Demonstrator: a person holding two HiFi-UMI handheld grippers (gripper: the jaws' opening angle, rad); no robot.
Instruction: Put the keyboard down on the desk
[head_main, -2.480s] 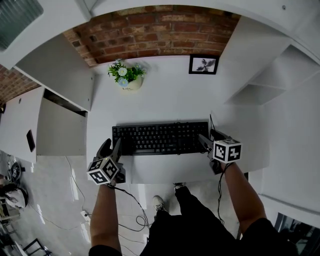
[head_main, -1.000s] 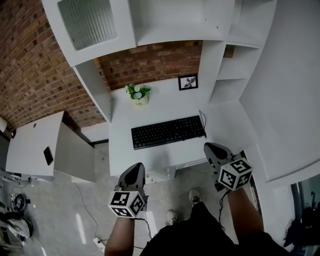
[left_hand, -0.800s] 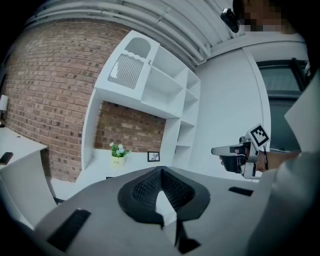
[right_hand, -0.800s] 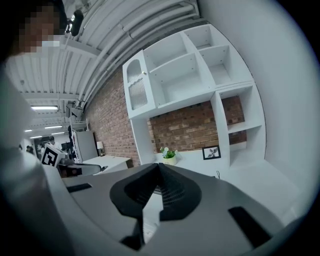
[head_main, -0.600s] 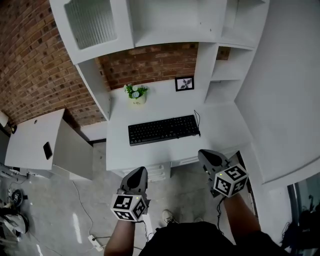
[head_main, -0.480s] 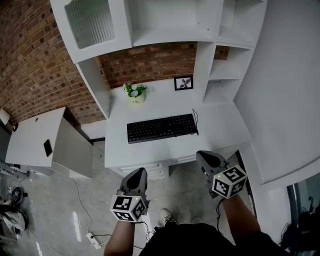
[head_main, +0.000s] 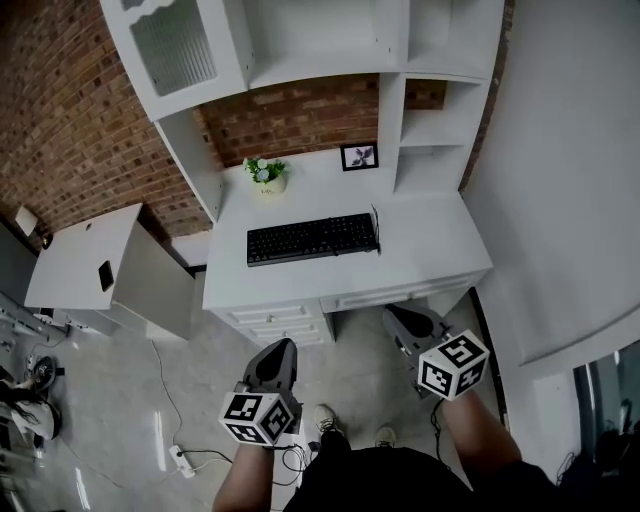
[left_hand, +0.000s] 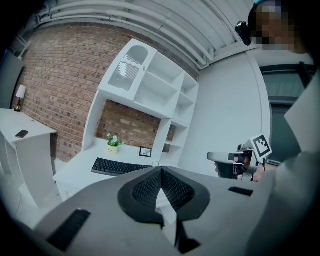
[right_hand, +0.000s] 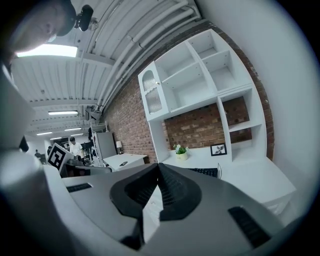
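The long black plastic keyboard (head_main: 312, 239) lies flat on the white wooden desk (head_main: 430, 250), while the grey left gripper (head_main: 277, 352) and right gripper (head_main: 400, 320) hang clenched and empty, well off the desk, so I'd hold them clear.

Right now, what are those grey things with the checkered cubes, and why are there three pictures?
Those are two hand-held grabbers; a person holds one in each hand. The top-down picture comes from a camera on the person's head: the left gripper and the right gripper hang over the floor, in front of a white desk. The other two pictures come from a camera on each gripper, looking along its jaws. Both pairs of jaws are shut, with nothing between them. On the desk lie a black keyboard, a potted plant and a small framed picture.
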